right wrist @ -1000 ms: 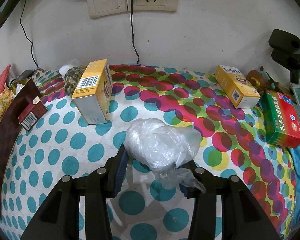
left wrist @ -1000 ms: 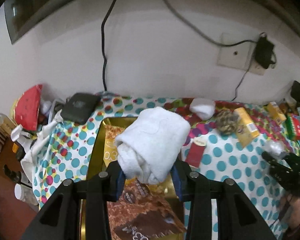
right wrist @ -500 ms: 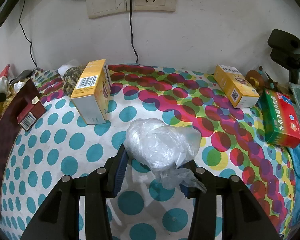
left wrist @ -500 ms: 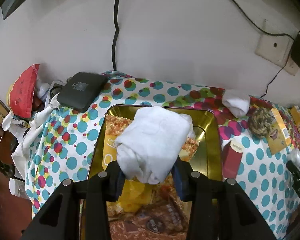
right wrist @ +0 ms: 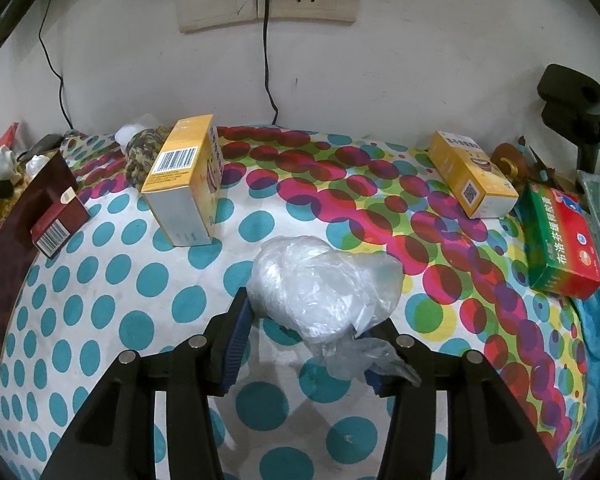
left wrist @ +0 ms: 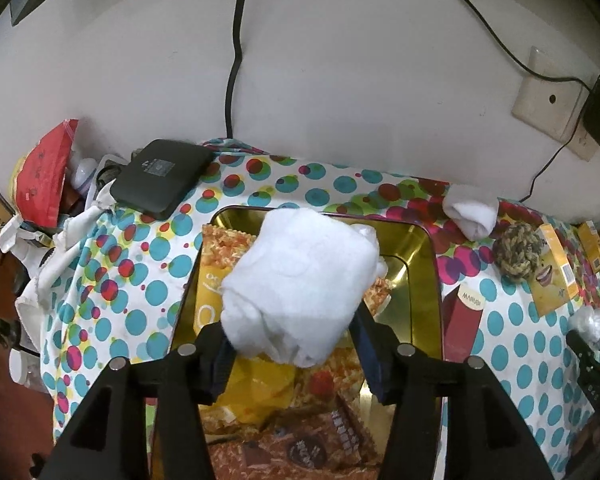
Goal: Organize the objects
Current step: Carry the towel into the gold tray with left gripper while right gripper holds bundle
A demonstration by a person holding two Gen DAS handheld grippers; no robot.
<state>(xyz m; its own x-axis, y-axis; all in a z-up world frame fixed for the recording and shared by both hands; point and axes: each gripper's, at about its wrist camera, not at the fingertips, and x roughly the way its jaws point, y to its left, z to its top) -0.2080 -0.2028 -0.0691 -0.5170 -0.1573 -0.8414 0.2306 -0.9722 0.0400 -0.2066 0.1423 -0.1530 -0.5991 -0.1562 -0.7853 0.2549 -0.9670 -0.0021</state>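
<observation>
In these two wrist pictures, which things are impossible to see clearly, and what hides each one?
- Left wrist view: the gold tin floor behind the white towel roll, which the left claw holds.
- Left wrist view: the chocolate packet, cut off by the lower edge.
- Right wrist view: the contents of the plastic bag bundle in the right claw; the crumpled film blurs them.
- Right wrist view: the rope ball, partly behind the yellow box.

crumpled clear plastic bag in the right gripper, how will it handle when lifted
The crumpled clear plastic bag probably squashes easily; its wrinkled film bulges past the right gripper. It looks light for its size. A loose tail droops over one finger, so it may slip or snag.
</observation>
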